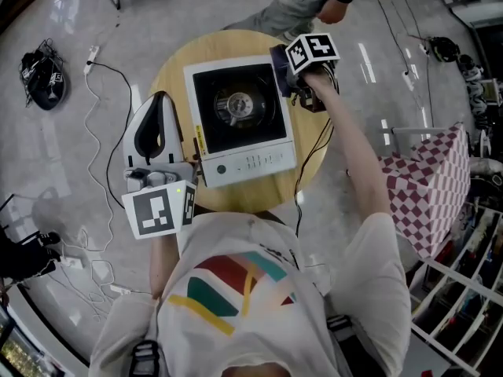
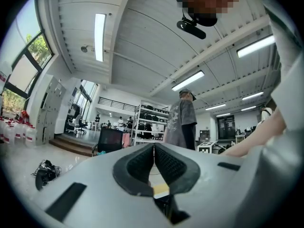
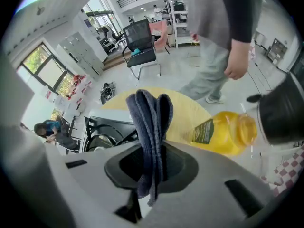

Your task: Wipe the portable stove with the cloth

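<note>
A round wooden table is seen standing on a glossy grey floor. The portable stove is set flat upon it (most of the top is covered), and a yellow bottle is placed by the rim.

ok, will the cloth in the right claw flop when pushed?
Likely floppy: the cloth bunches in soft folds, clamped in the right claw, an end dangling. Probably light, and its fuzzy weave should resist slipping.
</note>
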`<state>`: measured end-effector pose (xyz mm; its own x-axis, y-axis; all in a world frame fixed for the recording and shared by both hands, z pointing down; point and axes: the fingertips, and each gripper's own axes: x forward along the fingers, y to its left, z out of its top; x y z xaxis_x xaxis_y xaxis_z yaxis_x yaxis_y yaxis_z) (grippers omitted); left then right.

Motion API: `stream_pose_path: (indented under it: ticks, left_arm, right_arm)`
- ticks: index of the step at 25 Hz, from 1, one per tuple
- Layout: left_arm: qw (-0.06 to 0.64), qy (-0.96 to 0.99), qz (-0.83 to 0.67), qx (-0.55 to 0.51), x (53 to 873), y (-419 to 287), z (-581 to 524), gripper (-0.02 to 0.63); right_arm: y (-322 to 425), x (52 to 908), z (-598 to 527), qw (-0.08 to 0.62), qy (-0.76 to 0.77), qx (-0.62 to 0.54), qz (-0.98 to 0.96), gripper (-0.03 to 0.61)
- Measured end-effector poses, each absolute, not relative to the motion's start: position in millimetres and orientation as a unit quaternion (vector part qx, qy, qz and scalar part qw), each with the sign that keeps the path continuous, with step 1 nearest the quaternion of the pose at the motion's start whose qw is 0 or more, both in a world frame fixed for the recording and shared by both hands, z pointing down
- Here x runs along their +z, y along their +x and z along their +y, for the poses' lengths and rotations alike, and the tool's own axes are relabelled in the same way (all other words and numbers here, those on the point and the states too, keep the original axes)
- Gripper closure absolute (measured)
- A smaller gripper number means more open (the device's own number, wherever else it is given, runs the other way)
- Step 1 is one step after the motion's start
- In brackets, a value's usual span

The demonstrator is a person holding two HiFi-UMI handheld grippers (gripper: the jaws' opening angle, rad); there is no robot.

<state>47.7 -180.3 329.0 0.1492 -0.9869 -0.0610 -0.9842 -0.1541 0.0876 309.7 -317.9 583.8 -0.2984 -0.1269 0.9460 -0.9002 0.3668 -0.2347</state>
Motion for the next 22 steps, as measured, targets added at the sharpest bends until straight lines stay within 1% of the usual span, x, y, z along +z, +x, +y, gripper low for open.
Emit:
stream_pose_path:
  ticks: [7, 15, 22]
  left_arm:
    - [0.014, 0.768, -0.638, -0.06, 327, 54, -175, 0.607]
    - [0.004, 0.776, -0.627, -0.069, 319, 61, -169, 0.607]
    - [0.001, 0.777, -0.625, -0.071, 318, 58, -170, 0.607]
  right_arm:
    - [322, 585, -258, 0.472, 0.351, 0.431, -0.684, 0.545]
    - [340, 588, -197, 0.448, 0.342, 0.478, -0.673, 0.545]
    - [351, 590, -157, 0.434, 0.343, 0.495, -0.669, 0.545]
